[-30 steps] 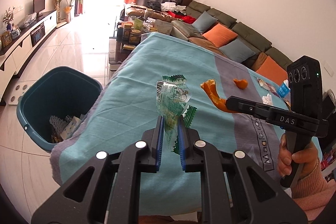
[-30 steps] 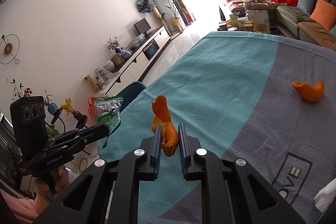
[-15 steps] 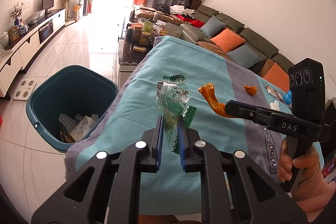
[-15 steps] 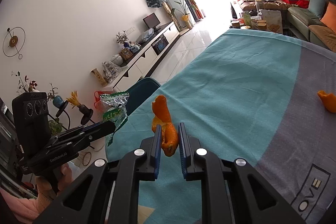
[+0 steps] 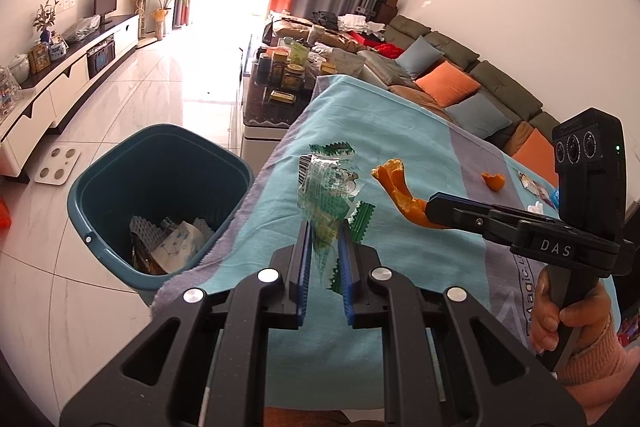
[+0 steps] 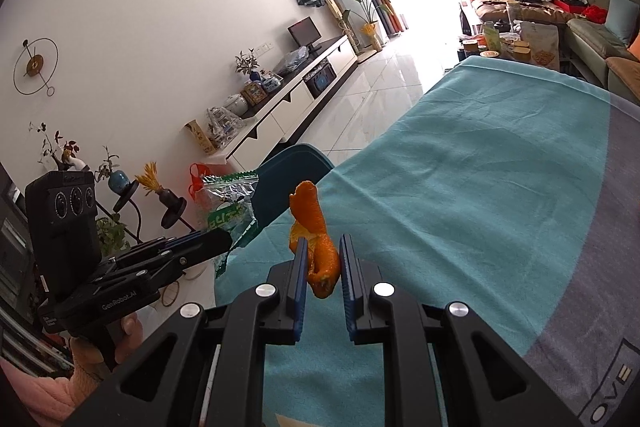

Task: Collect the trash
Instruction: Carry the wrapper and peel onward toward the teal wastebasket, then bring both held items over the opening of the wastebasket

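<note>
My left gripper (image 5: 324,227) is shut on a crumpled clear plastic wrapper with green print (image 5: 326,187), held above the left edge of the teal-covered table (image 5: 380,123). My right gripper (image 6: 323,247) is shut on a curled strip of orange peel (image 6: 312,227), also lifted over the cloth. In the left wrist view the right gripper (image 5: 430,207) shows at the right with the peel (image 5: 396,183) sticking out of it. The right wrist view shows the left gripper (image 6: 224,241) with the wrapper (image 6: 226,201). A dark teal bin (image 5: 160,179) stands on the floor left of the table, with trash inside.
Another piece of orange peel (image 5: 493,181), a small wrapper (image 5: 532,183) and a white tissue (image 5: 534,207) lie on the grey part of the cloth. A low table with jars (image 5: 280,75) stands beyond, a sofa (image 5: 460,75) at right, a TV cabinet (image 5: 60,83) at left.
Both grippers have swung leftward toward the table's edge with their loads. The bin has come nearer to the middle of the left wrist view, and the far peel has left the right wrist view.
</note>
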A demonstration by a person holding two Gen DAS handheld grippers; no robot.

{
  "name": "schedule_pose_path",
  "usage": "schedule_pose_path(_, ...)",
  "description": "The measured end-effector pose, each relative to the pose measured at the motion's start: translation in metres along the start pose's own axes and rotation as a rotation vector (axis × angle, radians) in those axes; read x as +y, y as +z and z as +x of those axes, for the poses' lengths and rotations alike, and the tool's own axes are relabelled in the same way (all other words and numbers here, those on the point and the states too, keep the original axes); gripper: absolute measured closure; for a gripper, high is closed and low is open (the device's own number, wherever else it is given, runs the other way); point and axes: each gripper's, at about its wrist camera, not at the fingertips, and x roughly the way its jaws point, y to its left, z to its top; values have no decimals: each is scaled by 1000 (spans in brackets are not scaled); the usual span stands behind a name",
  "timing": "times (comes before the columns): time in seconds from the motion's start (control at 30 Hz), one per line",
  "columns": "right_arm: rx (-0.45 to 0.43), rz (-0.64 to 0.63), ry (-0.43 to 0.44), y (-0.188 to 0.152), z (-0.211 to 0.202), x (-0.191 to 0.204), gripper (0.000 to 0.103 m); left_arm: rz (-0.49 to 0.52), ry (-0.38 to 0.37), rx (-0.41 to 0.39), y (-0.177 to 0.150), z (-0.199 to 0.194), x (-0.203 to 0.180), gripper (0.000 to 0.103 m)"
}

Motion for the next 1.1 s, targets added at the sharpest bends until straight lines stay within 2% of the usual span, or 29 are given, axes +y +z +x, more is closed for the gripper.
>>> schedule_pose_path(1.1,45,-39,36,16,30,19,89,-53,73,-21,8,-5,33,89)
